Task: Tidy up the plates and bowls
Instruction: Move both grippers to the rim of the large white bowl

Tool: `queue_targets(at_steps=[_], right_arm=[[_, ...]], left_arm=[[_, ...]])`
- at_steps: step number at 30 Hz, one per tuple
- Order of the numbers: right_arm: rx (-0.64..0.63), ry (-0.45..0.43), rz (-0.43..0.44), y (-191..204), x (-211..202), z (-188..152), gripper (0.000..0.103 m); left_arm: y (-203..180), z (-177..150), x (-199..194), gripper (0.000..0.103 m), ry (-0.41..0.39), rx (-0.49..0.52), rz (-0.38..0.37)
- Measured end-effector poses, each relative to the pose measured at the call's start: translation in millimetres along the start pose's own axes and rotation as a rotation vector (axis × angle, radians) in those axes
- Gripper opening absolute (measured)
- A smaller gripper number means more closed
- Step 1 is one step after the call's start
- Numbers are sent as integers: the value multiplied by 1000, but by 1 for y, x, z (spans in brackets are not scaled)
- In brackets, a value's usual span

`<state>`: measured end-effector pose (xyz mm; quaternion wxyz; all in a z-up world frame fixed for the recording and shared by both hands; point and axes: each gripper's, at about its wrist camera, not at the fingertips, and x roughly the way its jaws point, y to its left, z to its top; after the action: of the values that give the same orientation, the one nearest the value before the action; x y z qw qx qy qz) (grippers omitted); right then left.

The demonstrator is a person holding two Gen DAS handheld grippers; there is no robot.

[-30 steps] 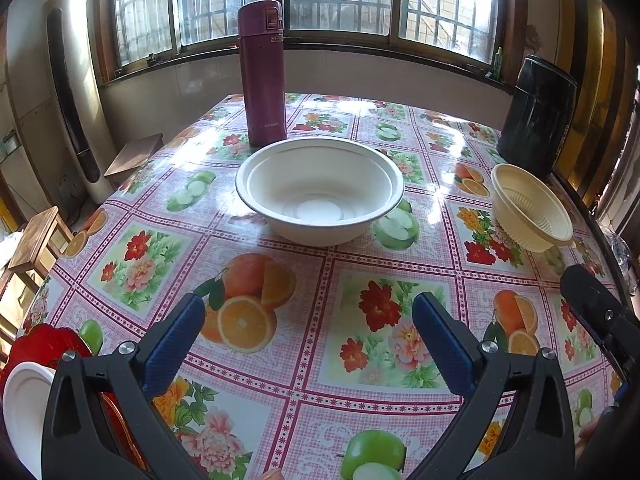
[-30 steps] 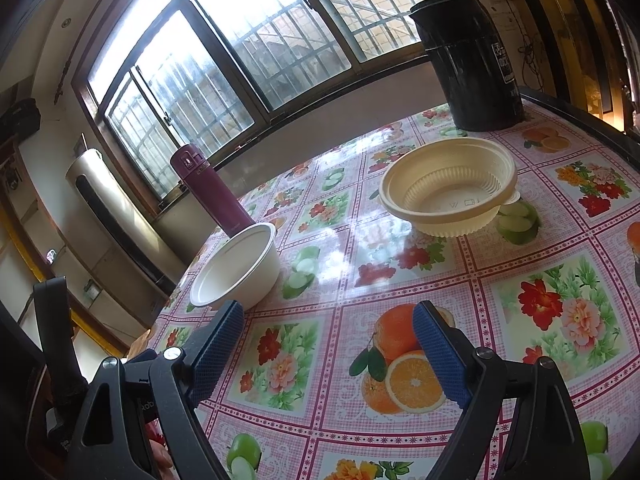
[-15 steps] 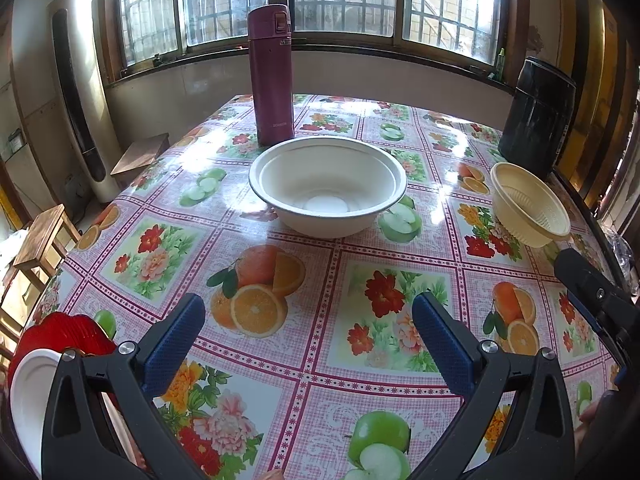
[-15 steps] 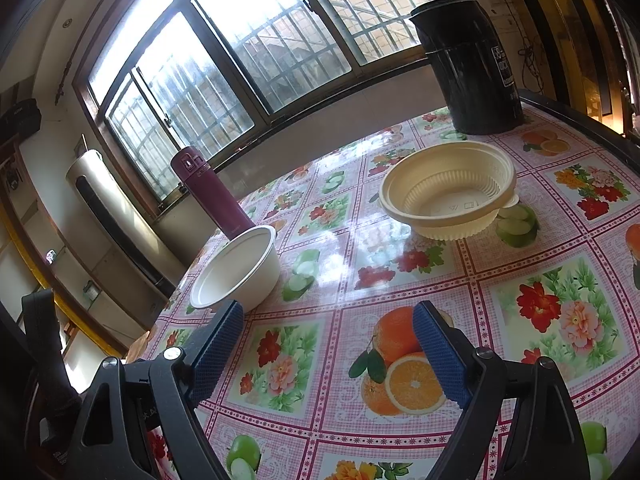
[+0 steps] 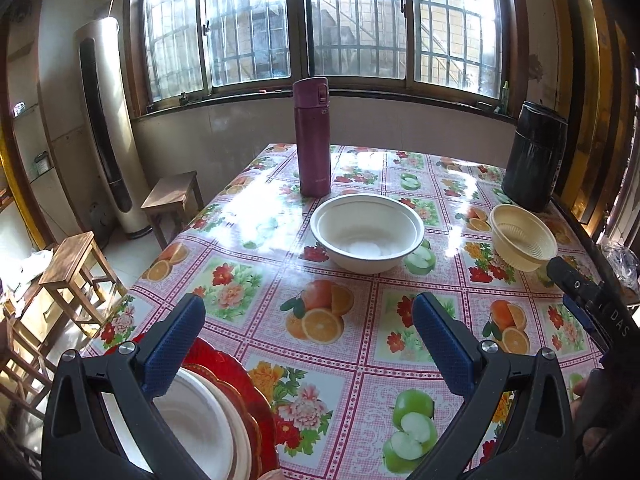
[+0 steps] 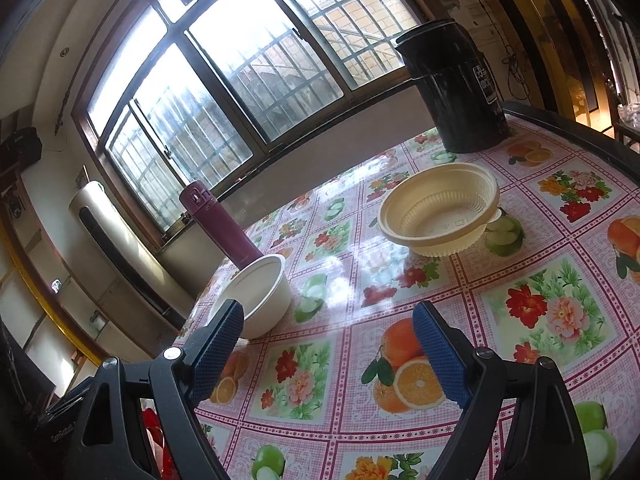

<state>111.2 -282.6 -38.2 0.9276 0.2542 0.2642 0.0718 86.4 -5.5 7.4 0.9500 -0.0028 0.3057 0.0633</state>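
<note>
Plates (image 5: 224, 408): white plate on red plate, near left table corner, under left claw's left finger.
White bowl (image 5: 367, 232): mid-table.
Cream bowl (image 6: 438, 209): right, beside black jug (image 6: 456, 84).
Left claw (image 5: 308, 340): wide open, empty.
Right claw (image 6: 328, 344): wide open, empty.

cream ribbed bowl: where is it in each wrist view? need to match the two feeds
Left wrist: cream ribbed bowl at the right edge of the table, just in front of the black jug.
Right wrist: cream ribbed bowl right of centre in the upper half, again just in front of the black jug.
Shared landmark: the maroon flask, upright behind the white bowl in both.
</note>
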Motion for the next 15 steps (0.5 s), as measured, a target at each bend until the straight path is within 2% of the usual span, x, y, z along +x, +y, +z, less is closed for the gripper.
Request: queue_targets(at_steps=[9, 15], right_arm=[[-12, 22, 48, 29, 4, 4, 88], [-52, 70, 87, 59, 32, 17, 88]], left_arm=[[18, 13, -9, 103, -34, 46, 30], [24, 36, 5, 103, -22, 166, 75]])
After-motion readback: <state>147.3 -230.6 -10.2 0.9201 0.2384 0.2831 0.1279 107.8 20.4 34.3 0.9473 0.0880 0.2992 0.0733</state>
